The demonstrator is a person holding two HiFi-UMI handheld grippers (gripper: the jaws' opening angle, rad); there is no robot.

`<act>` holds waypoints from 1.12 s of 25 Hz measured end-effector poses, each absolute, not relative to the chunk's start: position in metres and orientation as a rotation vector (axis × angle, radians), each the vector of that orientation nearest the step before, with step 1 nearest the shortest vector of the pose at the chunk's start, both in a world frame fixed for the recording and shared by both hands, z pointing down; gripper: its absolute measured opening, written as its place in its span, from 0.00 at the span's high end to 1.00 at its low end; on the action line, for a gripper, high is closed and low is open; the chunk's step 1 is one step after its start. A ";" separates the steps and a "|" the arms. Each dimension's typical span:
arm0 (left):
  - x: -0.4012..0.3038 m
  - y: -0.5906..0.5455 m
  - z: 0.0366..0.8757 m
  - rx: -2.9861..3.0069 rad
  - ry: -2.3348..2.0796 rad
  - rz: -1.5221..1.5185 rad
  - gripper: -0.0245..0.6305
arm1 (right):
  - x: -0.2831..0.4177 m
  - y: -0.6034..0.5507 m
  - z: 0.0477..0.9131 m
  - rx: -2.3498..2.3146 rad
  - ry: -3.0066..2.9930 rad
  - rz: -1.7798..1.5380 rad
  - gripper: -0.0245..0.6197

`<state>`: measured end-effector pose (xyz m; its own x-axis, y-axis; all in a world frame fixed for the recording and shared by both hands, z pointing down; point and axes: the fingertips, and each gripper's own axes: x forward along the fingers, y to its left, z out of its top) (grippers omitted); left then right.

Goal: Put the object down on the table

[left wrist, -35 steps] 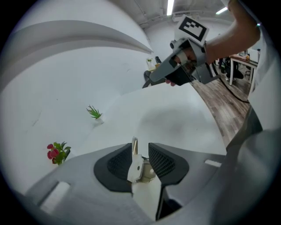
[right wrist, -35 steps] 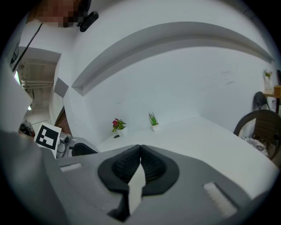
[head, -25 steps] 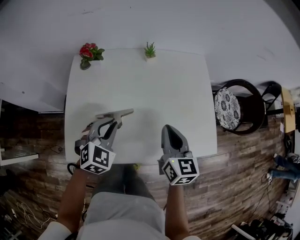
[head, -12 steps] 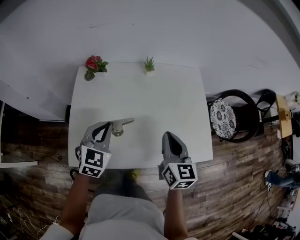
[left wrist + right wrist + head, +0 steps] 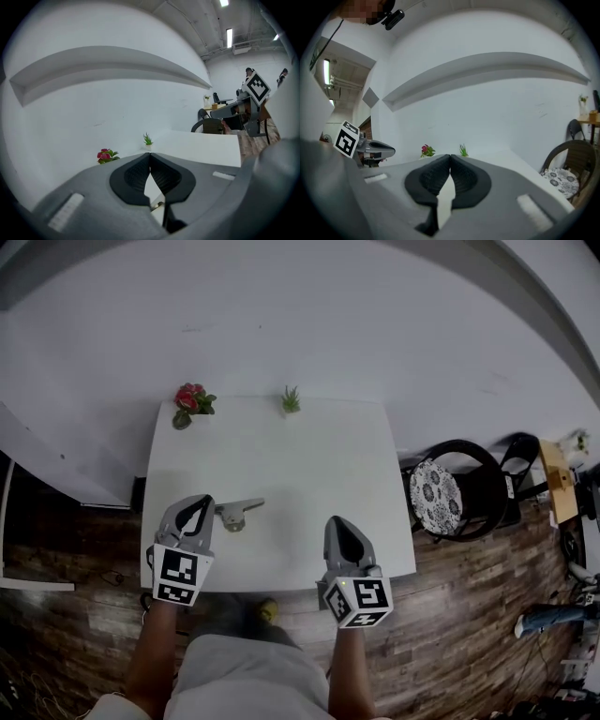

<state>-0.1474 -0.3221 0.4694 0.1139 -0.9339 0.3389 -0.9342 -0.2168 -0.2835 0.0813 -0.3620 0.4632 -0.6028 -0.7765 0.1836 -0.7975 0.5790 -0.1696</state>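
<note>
A small grey object (image 5: 239, 512), a flat bar with a rounded lump at one end, lies on the white table (image 5: 309, 456) near its front left. My left gripper (image 5: 197, 506) hangs just left of it, a short gap away, shut with nothing between its pads. In the left gripper view the black pads (image 5: 136, 176) meet at their tips. My right gripper (image 5: 339, 521) hovers over the table's front edge, to the right, shut and empty. Its pads (image 5: 465, 178) also touch at the tips.
A red flower pot (image 5: 190, 401) and a small green plant (image 5: 291, 401) stand at the table's far edge against the white wall. A black chair with a patterned cushion (image 5: 450, 488) stands right of the table. Wood-patterned floor surrounds it.
The left gripper held the grey object a second ago; now the object lies on the table and the gripper has let go, shut and drawn back. Both grippers have risen.
</note>
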 end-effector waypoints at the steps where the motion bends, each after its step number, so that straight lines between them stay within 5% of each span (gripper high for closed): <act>1: -0.149 -0.321 0.465 2.342 -1.979 0.700 0.95 | 0.082 -0.362 0.460 1.360 -2.714 0.354 0.96; 28: -0.164 -0.313 0.362 2.386 -2.211 0.491 0.95 | 0.106 -0.373 0.381 1.456 -2.767 0.181 0.96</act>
<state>-0.1636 -0.3131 0.3622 0.0572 -0.9916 0.1158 -0.9475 -0.0905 -0.3066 0.1065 -0.3730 0.3806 -0.5674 -0.8210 0.0625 -0.8222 0.5608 -0.0974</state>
